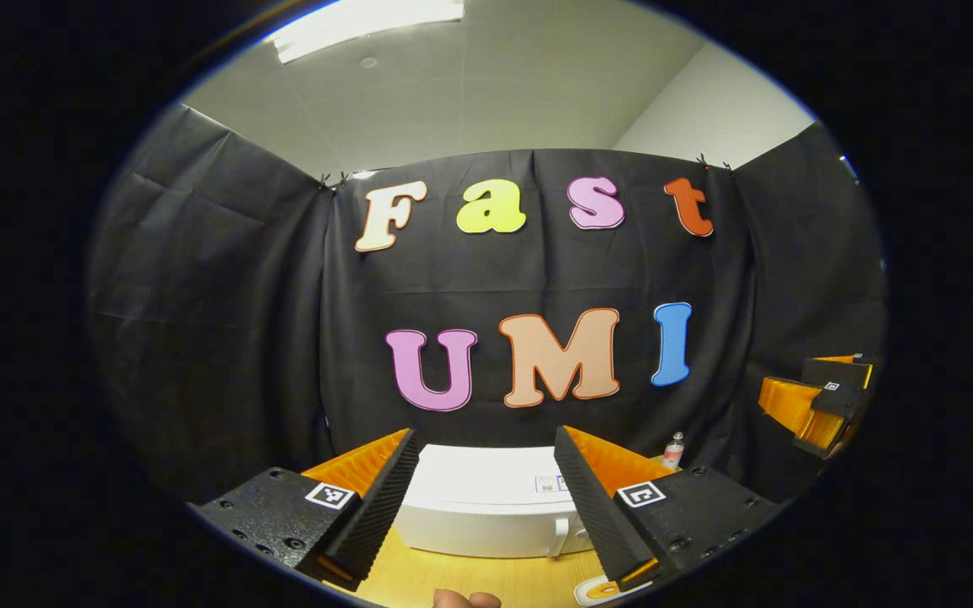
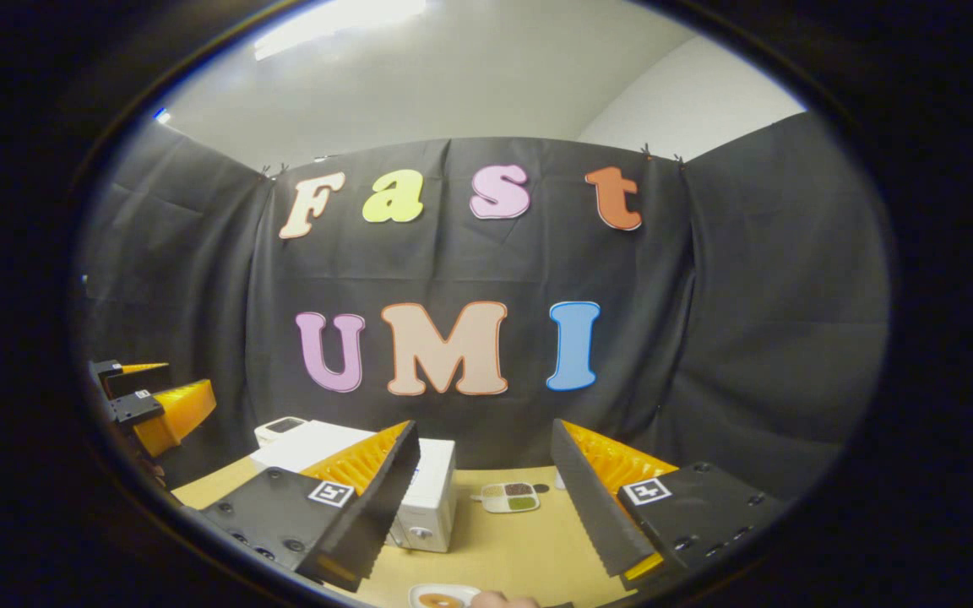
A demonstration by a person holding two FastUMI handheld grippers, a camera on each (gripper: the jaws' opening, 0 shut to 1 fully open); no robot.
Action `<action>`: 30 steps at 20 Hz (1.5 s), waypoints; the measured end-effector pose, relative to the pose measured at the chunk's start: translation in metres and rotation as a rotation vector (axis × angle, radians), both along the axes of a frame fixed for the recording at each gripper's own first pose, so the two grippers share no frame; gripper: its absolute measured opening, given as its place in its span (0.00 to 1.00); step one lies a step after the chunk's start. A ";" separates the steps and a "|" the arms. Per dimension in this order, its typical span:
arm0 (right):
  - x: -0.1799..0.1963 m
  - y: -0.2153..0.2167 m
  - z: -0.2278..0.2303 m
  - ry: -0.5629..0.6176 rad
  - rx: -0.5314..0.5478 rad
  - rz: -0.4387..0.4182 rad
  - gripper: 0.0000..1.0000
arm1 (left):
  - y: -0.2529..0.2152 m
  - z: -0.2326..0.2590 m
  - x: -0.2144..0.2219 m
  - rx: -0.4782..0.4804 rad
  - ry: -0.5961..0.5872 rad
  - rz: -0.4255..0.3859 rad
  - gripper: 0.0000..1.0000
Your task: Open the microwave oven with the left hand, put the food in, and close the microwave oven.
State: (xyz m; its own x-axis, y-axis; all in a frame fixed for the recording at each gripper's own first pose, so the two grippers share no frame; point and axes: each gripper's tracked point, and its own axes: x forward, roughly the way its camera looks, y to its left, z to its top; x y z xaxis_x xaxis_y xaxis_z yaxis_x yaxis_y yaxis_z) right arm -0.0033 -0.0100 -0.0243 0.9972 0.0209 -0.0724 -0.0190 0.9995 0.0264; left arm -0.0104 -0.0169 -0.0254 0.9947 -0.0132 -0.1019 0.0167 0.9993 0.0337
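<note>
Both grippers spread, holding nothing: left gripper [image 1: 482,498] lined up on closed microwave [image 1: 486,507] door, right gripper [image 2: 486,498] waiting above food plate [image 2: 444,598].

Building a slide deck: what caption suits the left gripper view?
Open left tool hovering before the closed white microwave on a wooden table.

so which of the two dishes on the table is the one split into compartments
The small white tray farther back, right of the microwave: it holds separate dark, tan and green sections. The plate at the near edge carries one orange-brown item.
</note>
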 end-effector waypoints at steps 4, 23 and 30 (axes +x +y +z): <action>0.003 -0.008 0.000 -0.003 0.001 -0.015 0.96 | -0.004 -0.002 0.002 0.001 0.003 -0.009 0.97; 0.000 -0.044 -0.002 -0.011 -0.033 -0.063 0.96 | -0.091 -0.255 0.032 -0.051 0.421 -0.166 0.98; -0.014 -0.084 0.009 -0.044 -0.047 -0.152 0.96 | -0.107 -0.355 0.048 -0.020 0.580 -0.168 0.98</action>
